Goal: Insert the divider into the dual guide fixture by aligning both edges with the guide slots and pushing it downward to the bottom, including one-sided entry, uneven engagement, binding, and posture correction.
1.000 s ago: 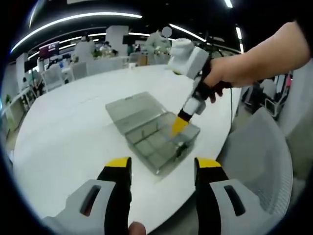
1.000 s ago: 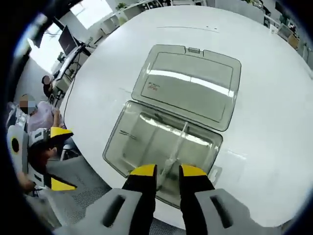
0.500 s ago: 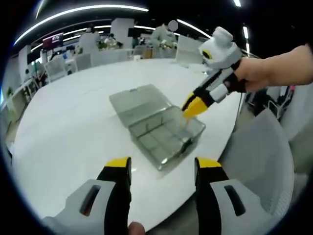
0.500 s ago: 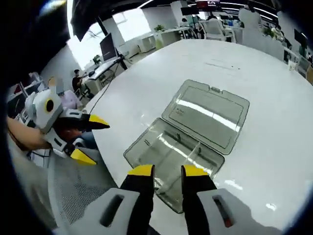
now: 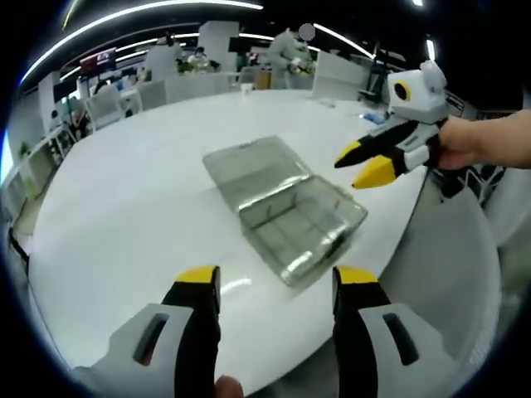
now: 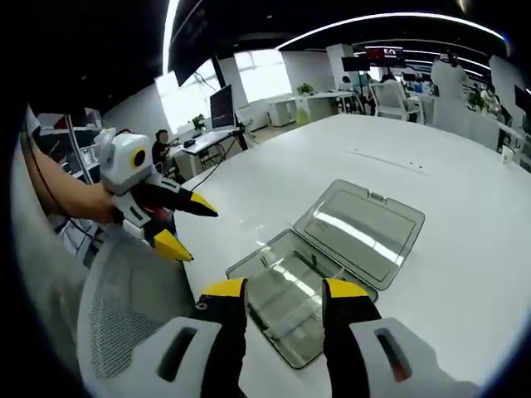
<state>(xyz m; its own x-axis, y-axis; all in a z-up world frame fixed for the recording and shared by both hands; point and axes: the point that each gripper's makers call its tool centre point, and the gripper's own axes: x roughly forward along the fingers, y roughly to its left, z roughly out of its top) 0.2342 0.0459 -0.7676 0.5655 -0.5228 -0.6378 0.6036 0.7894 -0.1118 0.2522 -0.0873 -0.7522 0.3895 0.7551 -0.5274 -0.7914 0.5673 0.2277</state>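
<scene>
The round white counter (image 5: 124,215) carries one thing, a clear plastic box (image 5: 303,225) lying near its edge with its lid (image 5: 253,163) folded flat open behind it; a mesh chair (image 5: 448,265) stands just beside that edge. In the right gripper view the same box (image 6: 294,298) sits just ahead of the right tool (image 6: 284,290), lid (image 6: 361,232) spread away from it. Inside the tray a thin clear divider (image 5: 309,220) seems to run across between the walls, though it is too faint to tell whether it sits fully down in its slots or rides high on one side. Both tools are clear of the box and carry nothing — the left tool (image 5: 276,278) hangs above the counter edge with its jaws wide apart, and the right tool, seen beside the chair in the left gripper view (image 5: 365,164), has its jaws apart too. The risk from here, as I judge it, is a divider left uneven: pressing down on one end alone would cock it in the guides and bind it — or bow the thin plastic. The box is light, unheld and close to the edge, so a hard or off-centre push could also skid it toward the chair or tip the tray up on its lid hinge.
</scene>
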